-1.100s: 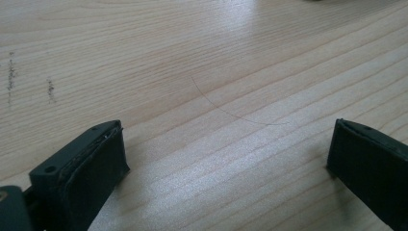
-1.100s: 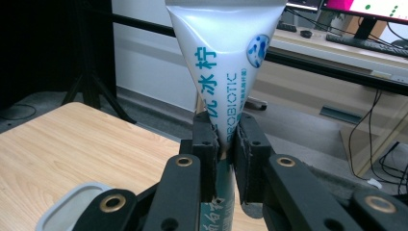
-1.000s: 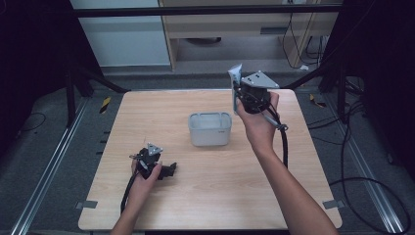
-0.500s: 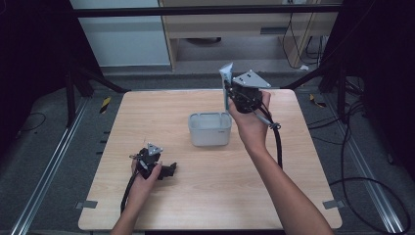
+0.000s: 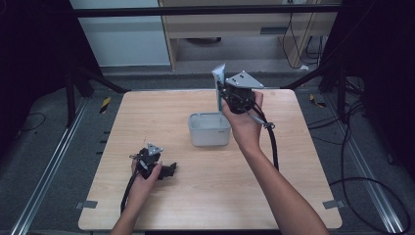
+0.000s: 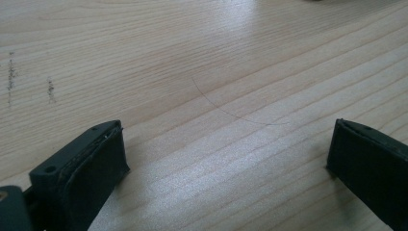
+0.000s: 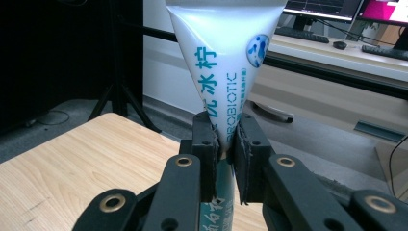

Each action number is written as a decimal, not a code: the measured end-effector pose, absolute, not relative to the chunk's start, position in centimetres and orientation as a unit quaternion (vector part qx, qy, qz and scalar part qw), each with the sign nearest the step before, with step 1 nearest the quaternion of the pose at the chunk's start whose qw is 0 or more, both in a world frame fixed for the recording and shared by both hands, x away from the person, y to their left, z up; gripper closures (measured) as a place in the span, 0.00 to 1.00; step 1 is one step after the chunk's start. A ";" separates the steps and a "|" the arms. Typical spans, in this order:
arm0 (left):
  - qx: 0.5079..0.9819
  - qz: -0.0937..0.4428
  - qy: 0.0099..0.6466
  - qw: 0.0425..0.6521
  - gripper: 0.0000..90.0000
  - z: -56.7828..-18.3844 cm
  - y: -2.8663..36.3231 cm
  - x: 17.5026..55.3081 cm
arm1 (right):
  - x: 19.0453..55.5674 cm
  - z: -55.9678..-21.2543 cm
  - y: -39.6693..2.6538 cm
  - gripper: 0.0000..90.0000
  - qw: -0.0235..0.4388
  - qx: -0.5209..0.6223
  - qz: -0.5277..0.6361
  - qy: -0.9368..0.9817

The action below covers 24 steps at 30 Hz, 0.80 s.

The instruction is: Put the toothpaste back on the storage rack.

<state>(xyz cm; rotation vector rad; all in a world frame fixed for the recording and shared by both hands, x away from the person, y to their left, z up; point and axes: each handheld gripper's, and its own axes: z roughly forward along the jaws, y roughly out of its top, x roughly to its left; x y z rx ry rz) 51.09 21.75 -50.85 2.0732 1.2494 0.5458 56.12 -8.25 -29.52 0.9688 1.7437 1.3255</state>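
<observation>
A white toothpaste tube point(image 7: 222, 62) with blue print stands upright between the jaws of my right gripper point(image 7: 225, 144), which is shut on it. From above, the tube point(image 5: 219, 87) hangs over the far rim of a grey rectangular bin point(image 5: 209, 129) at the table's middle, with my right gripper point(image 5: 224, 96) held high just right of it. My left gripper point(image 5: 169, 170) rests low on the wooden table point(image 5: 147, 112) at the front left, and its open jaws hold nothing in the left gripper view point(image 6: 226, 159).
Black cables trail from both grippers toward the table's front. Dark stands and rails flank the table, and a desk with monitors lies beyond its far edge.
My right hand has carried the tube leftward, from right of the bin to over its far rim. The left hand has stayed put.
</observation>
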 end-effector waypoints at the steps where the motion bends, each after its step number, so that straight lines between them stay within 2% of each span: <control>1: 0.790 0.208 0.476 0.324 0.00 -50.9 21.7 51.1 | 56.1 -29.6 -8.2 0.89 0.363 0.377 0.516 0.678; 24: 0.790 0.208 0.476 0.324 0.00 -50.9 21.7 51.1 | 56.8 -31.7 -6.6 0.89 0.321 0.386 0.530 0.683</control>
